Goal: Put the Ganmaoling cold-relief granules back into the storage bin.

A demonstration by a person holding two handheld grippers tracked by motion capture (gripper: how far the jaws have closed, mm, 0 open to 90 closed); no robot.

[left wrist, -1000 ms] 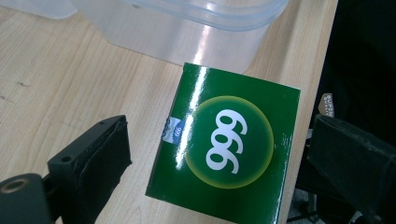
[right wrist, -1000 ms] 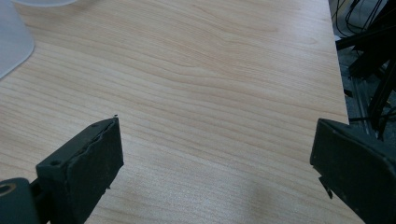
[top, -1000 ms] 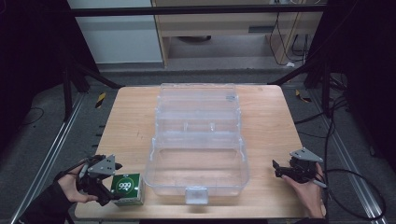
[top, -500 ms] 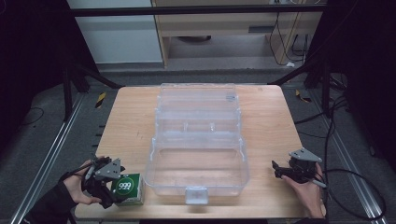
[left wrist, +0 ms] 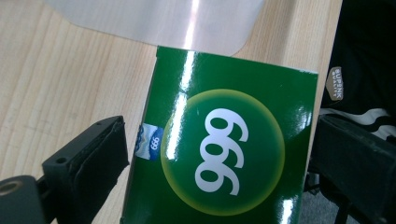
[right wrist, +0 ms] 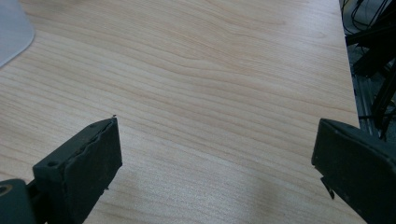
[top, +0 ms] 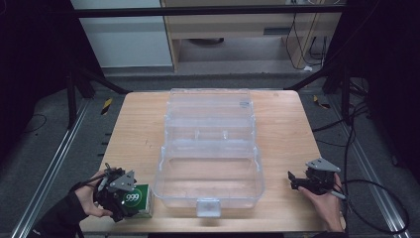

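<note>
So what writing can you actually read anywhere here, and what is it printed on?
"999" in large white digits: on the round yellow-green emblem of the green box, between the left gripper's jaws.
"999" again, tiny: on a small blue and white mark at that box's edge.
Small tan logo on the dark fabric past the table edge: too blurred to read for certain.
Clear plastic case: a small label on its lid, unreadable.

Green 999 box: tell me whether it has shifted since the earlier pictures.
No. The green 999 box sits at the same spot beside the clear plastic case, near the table's front edge.

Green box [left wrist: 224,154] cut off at bottom edge, small label [left wrist: 150,142] unreadable
</note>
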